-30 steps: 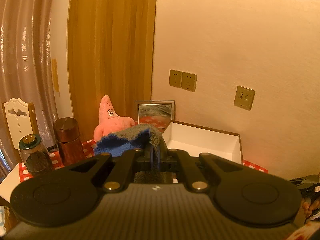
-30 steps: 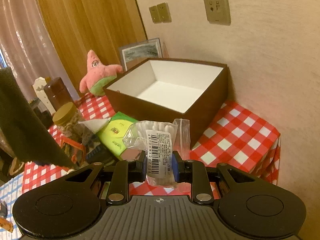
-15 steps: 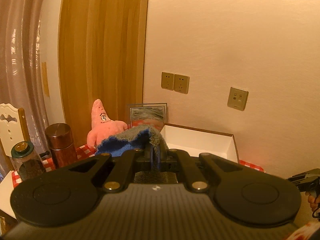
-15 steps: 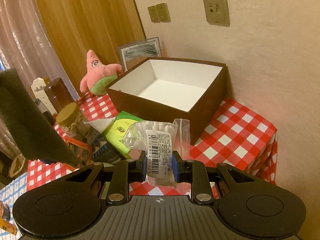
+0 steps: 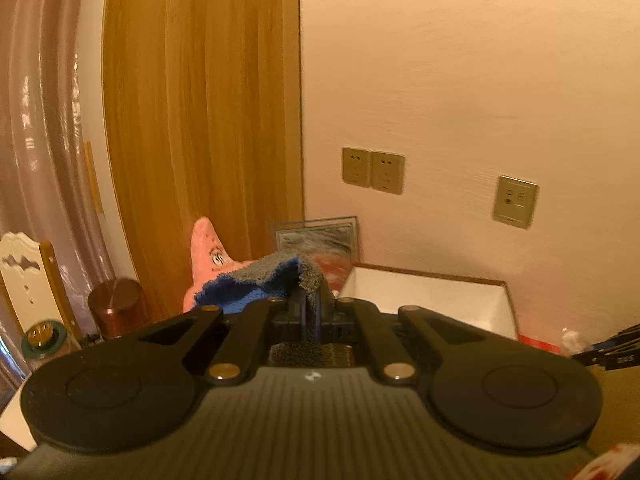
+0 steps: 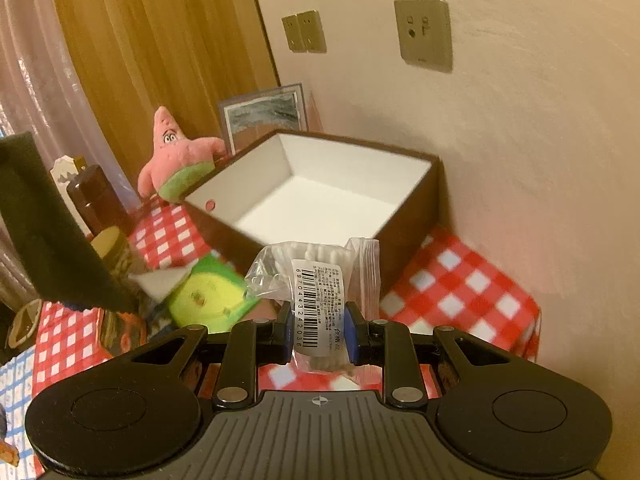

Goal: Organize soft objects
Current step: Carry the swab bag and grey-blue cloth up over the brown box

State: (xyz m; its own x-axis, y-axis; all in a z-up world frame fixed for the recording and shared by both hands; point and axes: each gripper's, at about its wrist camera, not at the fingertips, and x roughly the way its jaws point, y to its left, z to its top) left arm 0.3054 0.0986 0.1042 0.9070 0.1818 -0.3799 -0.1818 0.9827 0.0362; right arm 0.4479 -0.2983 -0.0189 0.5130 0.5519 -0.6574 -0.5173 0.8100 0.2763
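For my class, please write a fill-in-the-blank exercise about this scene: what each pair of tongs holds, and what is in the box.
1. The left tongs are shut on a grey and ____ towel.
2. The right tongs grip a clear bag of cotton ____.
3. The brown box with the white inside is ____.
4. The pink plush star sits to the ____ of the box in the right wrist view.

Missing words: blue; swabs; empty; left
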